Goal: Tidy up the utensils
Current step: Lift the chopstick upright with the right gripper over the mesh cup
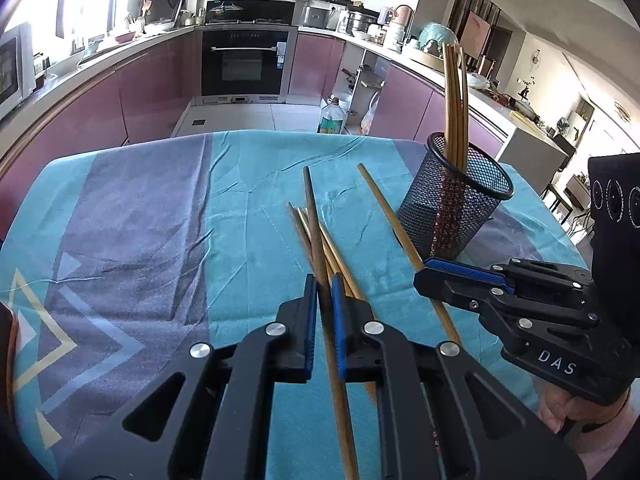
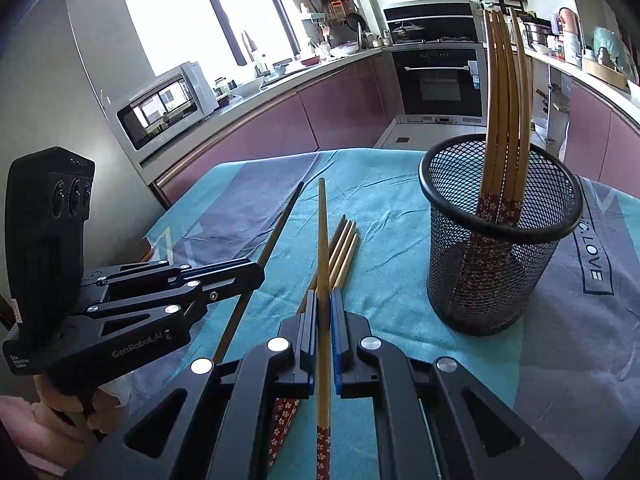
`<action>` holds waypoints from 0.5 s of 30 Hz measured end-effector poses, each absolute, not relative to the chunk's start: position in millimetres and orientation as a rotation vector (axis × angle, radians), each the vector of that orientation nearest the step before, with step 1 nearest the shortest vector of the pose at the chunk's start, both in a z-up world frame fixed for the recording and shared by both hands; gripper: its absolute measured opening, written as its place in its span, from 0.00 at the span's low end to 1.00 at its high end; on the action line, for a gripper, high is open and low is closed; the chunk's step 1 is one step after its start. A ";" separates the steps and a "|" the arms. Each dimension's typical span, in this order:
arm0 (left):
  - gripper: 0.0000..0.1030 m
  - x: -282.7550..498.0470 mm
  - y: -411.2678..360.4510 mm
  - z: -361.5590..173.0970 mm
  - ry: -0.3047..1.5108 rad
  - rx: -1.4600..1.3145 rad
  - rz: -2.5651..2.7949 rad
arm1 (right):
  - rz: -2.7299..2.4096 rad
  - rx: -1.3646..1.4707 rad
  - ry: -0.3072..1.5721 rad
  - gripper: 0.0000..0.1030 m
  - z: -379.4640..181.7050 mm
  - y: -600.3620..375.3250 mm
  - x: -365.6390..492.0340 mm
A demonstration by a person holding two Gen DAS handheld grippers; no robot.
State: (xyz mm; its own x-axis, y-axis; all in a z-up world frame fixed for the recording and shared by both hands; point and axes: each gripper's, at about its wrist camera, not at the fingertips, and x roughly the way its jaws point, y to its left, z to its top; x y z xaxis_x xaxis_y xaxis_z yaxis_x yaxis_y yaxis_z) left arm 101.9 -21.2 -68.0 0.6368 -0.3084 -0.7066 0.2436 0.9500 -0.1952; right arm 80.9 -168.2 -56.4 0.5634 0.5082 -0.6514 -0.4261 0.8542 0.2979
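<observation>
Left gripper (image 1: pixel 323 292): we see its pads closed on one dark chopstick (image 1: pixel 314 224), tip pointing away over the table.
Right gripper (image 2: pixel 325 308): we see it clamped on one light bamboo chopstick (image 2: pixel 322 240); the floral-patterned end runs back under the camera.
Writing, gripper bodies: we read "DAS" on the right unit in the left wrist view; "GenRobot.AI" and small print "Data Acquisition System" on the left unit in the right wrist view.
Writing, tablecloth (image 2: pixel 400 208): we read "LOVE" on a grey band right of the holder; letters before it are unclear.
Mesh holder (image 2: pixel 500 236): one, black wire, upright on the cloth, to the right of the loose sticks.
Chopsticks in holder (image 2: pixel 506 112): we count four, patterned ends down, leaning on the far rim.
Loose chopsticks on cloth (image 2: pixel 344 248): we count three, lying side by side between the grippers and the holder.
Total count: nine visible; overlap makes this tentative.
Oven label (image 2: pixel 474 76): sticker present, text too small to read.
</observation>
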 end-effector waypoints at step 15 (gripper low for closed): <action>0.07 79.6 -17.3 -33.9 0.759 -0.096 -0.374 | 0.555 0.148 0.731 0.05 -33.7 -184.0 66.2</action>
State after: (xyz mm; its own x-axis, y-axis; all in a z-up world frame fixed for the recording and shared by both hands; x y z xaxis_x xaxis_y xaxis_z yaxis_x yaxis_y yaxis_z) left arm 79.6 -17.3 -33.9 0.6630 -0.3645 -0.6539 0.2962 0.9299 -0.2180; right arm 66.2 -184.0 -33.7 0.6083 0.5289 -0.5918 -0.4281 0.8465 0.3164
